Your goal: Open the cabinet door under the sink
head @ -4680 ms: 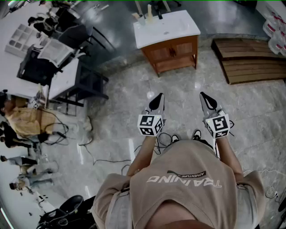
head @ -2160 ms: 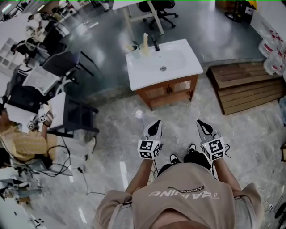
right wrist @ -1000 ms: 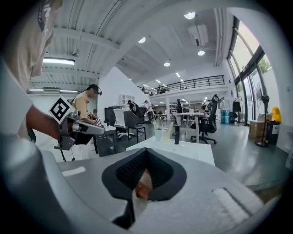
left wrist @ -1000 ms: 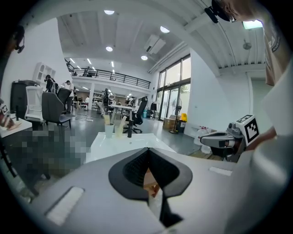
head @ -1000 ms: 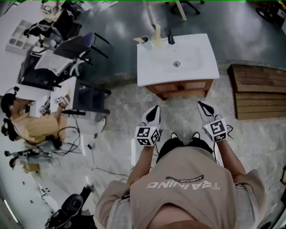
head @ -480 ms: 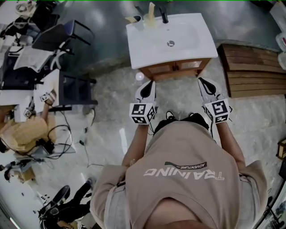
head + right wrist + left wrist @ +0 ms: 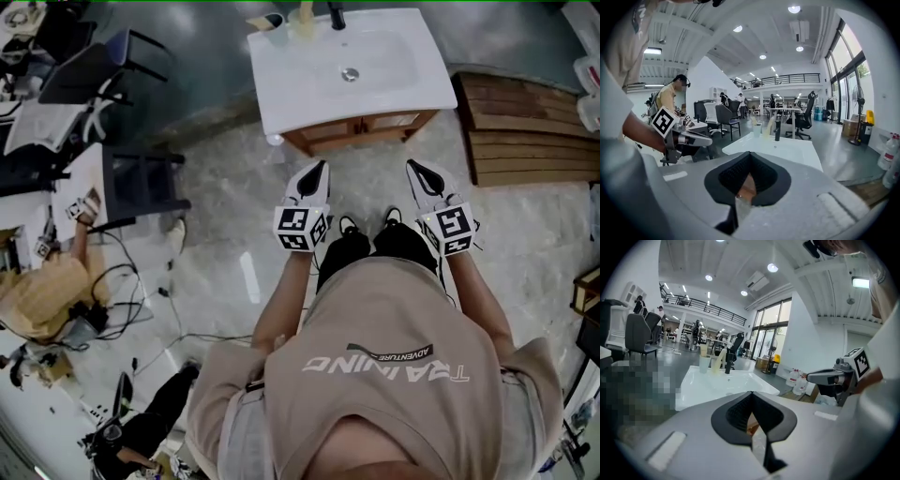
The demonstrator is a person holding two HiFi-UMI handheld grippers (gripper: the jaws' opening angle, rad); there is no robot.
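Cabinet [image 7: 361, 128] under the white sink [image 7: 309, 84] is at far centre, both doors shut. Left claw [image 7: 320, 165] and right claw [image 7: 411, 166] are on its near side, side by side, tips toward the doors, not touching. Both claws are closed and empty. Wooden pallet [image 7: 530, 131] on the floor right of the cabinet.

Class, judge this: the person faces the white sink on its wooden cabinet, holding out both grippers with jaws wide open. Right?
Wrong on the jaws: the left gripper and right gripper are both shut and empty, as each gripper view shows. The person does face the white sink on its wooden cabinet.
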